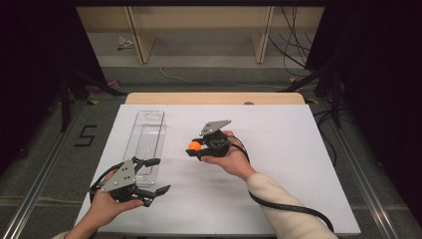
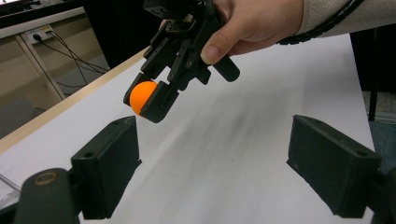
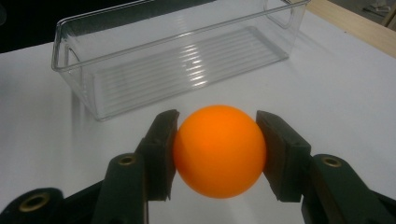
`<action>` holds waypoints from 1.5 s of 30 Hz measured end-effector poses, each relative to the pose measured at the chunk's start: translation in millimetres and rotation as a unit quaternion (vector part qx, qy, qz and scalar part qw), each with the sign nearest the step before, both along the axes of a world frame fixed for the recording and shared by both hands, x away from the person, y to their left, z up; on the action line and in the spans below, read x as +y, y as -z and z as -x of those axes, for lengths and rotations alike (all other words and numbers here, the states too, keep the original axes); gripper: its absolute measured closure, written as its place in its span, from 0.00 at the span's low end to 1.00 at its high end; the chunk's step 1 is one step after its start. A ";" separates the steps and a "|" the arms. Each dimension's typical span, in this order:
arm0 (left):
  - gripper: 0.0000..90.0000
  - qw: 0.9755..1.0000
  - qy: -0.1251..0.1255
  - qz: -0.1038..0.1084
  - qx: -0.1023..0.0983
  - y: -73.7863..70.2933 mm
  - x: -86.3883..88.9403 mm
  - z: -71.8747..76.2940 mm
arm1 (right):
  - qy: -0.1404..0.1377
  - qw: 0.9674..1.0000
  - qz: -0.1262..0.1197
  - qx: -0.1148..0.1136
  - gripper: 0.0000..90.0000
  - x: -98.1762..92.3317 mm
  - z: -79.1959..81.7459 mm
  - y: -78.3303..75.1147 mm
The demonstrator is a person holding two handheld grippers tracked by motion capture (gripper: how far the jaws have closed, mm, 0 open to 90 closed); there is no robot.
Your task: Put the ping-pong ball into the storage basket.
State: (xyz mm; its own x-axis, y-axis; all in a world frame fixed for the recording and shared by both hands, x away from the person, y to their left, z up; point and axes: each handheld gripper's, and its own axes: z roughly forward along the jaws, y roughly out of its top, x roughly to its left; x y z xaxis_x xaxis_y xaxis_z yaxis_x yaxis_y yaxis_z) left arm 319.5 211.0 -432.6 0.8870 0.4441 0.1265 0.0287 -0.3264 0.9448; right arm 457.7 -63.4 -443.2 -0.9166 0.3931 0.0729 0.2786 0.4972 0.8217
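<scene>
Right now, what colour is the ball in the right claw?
Plain orange, with no pattern: the ball shows best in the right gripper view, clamped in the right claw.

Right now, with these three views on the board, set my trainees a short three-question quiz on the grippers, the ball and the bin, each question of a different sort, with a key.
1. True or false: the right gripper is shut on the orange ball.
2. How do the jaws of the left gripper stand? A) wide open with nothing between them B) shut on the ball C) shut on the rim of the bin
3. Fill in: in the right gripper view, the clear plastic bin lies ______ the ball and holds nothing.

Key: 1 true; 2 A; 3 beyond.
</scene>
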 end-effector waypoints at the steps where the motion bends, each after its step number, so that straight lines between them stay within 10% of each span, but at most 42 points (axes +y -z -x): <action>1: 0.18 1.000 0.000 0.000 0.000 0.0 0.0 0.0 | 0.000 1.000 0.000 0.001 0.57 0.8 -0.2 -0.3; 45: 0.18 1.000 0.003 0.000 0.001 0.1 -0.5 0.3 | -0.009 1.000 0.005 0.000 0.57 24.2 -10.2 -7.1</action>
